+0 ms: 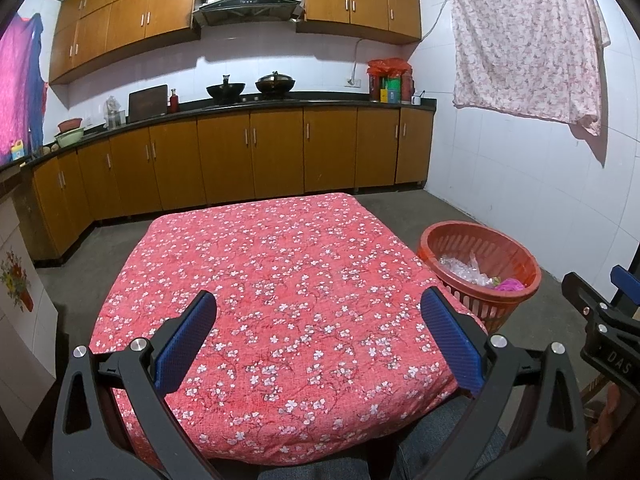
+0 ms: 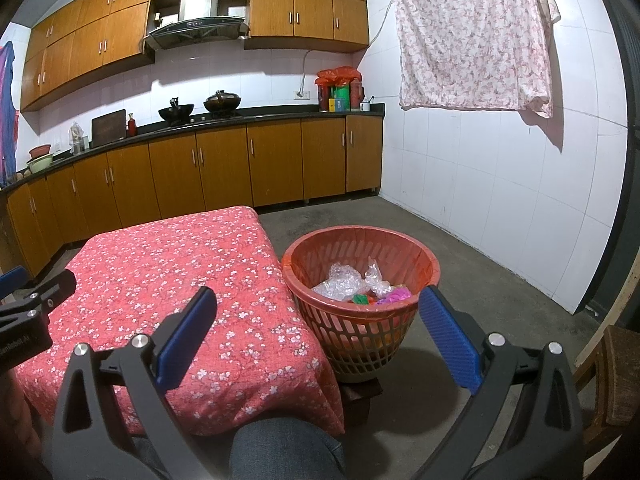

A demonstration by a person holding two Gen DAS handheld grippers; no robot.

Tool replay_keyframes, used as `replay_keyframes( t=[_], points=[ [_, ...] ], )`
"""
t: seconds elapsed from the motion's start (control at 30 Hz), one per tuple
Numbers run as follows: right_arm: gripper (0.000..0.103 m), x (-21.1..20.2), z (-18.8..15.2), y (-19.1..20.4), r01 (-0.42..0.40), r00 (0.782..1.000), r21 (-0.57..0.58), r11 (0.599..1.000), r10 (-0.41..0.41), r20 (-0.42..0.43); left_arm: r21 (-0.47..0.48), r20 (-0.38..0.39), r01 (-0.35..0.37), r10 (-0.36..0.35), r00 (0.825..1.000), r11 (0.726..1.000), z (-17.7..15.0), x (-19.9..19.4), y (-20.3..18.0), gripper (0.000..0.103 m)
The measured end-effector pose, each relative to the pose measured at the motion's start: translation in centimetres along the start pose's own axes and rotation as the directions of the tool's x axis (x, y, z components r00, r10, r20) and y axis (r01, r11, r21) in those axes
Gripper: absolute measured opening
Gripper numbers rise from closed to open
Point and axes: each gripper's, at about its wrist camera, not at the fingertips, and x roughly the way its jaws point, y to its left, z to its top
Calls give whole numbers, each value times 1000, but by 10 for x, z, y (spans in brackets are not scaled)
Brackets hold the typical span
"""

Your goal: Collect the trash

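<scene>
A red slatted plastic basket (image 2: 362, 280) stands on the floor to the right of a low table covered with a red floral cloth (image 1: 272, 280). The basket also shows in the left wrist view (image 1: 480, 264). It holds crumpled clear plastic wrap (image 2: 344, 282), a pink piece (image 2: 396, 294) and green and orange scraps. My left gripper (image 1: 318, 300) is open and empty above the near half of the table. My right gripper (image 2: 318, 300) is open and empty, just in front of the basket's near rim. No loose trash shows on the cloth.
Wooden kitchen cabinets (image 1: 248, 152) and a dark counter with woks run along the back. A floral sheet (image 2: 476, 36) hangs on the white tiled right wall. A wooden chair (image 2: 616, 364) stands at the right. My knee (image 2: 280, 448) is below the table's front edge.
</scene>
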Motion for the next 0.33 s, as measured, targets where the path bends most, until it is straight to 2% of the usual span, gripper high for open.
replay_keyframes(
  t=[0.33],
  points=[
    [99, 0, -1, -1, 0, 1000, 3, 1000, 0, -2, -3, -4, 1, -1, 1000, 1000, -1, 0, 0, 101]
  ],
)
